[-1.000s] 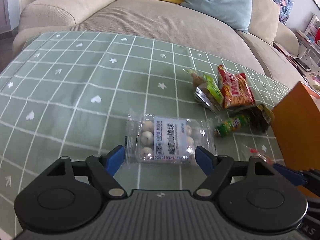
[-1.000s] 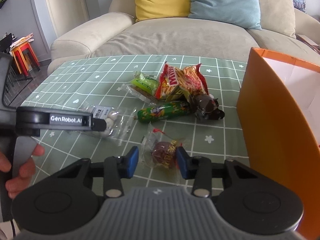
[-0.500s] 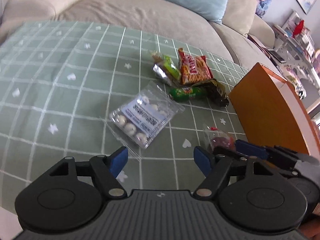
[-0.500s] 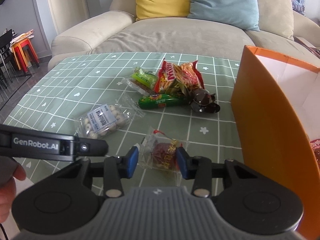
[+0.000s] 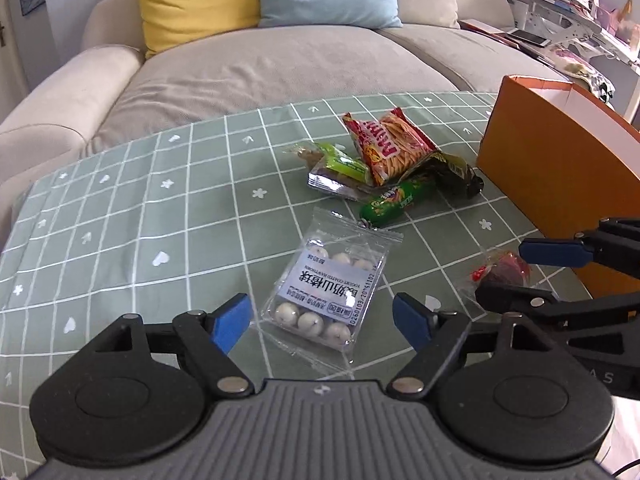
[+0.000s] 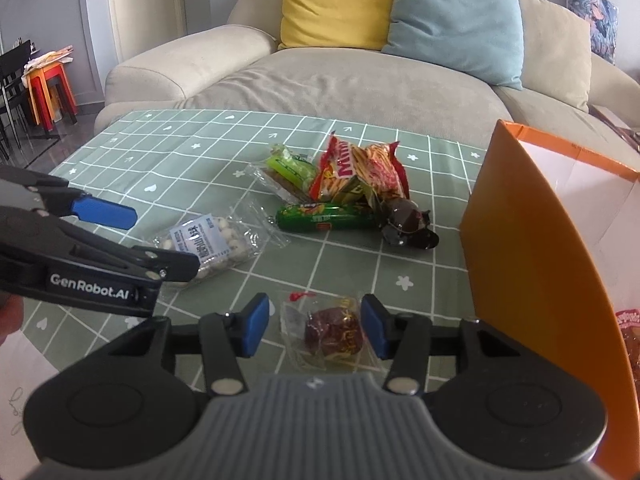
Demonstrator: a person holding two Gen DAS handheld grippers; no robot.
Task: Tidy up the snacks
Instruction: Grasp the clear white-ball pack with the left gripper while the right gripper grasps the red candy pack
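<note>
A clear packet of white yogurt balls point(image 5: 326, 294) lies on the green checked tablecloth point(image 5: 160, 220), between the open jaws of my left gripper point(image 5: 322, 322); it also shows in the right wrist view point(image 6: 208, 242). My right gripper point(image 6: 316, 330) is open around a small clear packet with a dark red sweet point(image 6: 332, 330), which also shows in the left wrist view point(image 5: 504, 276). Neither packet is gripped. A pile of snacks lies further back: a red noodle-snack bag point(image 5: 390, 148), a green packet point(image 5: 340, 164), a green tube point(image 5: 396, 202) and a dark wrapper point(image 5: 456, 174).
An orange box point(image 6: 528, 248) with a white inside stands open at the right of the table; a red snack point(image 6: 630, 340) lies in it. A beige sofa point(image 6: 340, 80) with yellow and blue cushions runs behind the table. Red stools point(image 6: 48, 92) stand far left.
My left gripper has swung round, so the yogurt-ball packet now lies lengthwise between its open jaws. My right gripper stays open around the red sweet packet, barely moved.
</note>
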